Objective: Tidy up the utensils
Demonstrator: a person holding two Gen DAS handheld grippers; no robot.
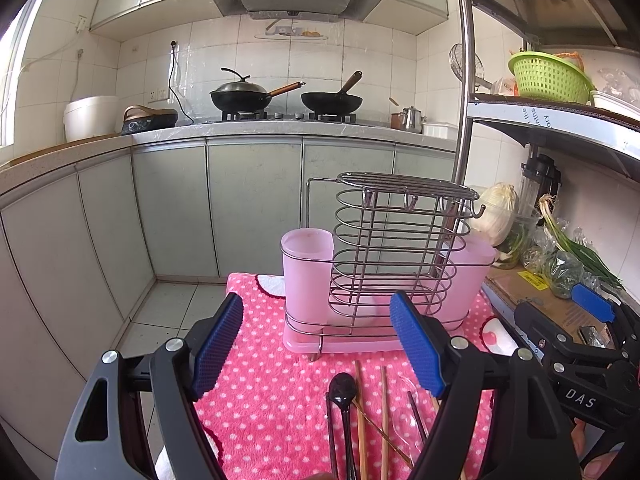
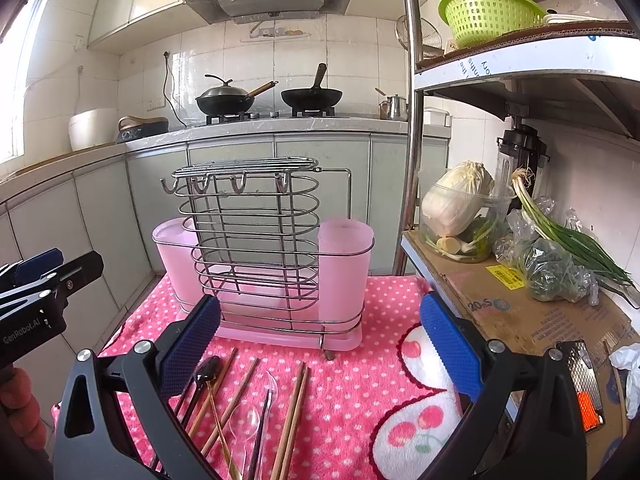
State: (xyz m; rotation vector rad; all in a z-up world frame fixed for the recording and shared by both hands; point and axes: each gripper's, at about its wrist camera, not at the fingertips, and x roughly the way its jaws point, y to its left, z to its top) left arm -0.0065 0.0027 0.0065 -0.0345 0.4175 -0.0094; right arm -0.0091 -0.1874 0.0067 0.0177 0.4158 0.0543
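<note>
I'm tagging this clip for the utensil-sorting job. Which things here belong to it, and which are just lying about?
Job things:
wire holder
pink cups
wooden chopsticks
black spoon
clear spoon

Just lying about:
cabbage
green onions
green basket
woks
kettle

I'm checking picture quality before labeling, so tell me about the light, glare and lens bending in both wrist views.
Left wrist view: daylight blows out the window at the left edge; the fisheye bows the cabinet doors; the utensil rack is sharp. Right wrist view: the same window is overexposed, glare sits on the plastic sheet behind the stove, and the shelf post curves.
</note>
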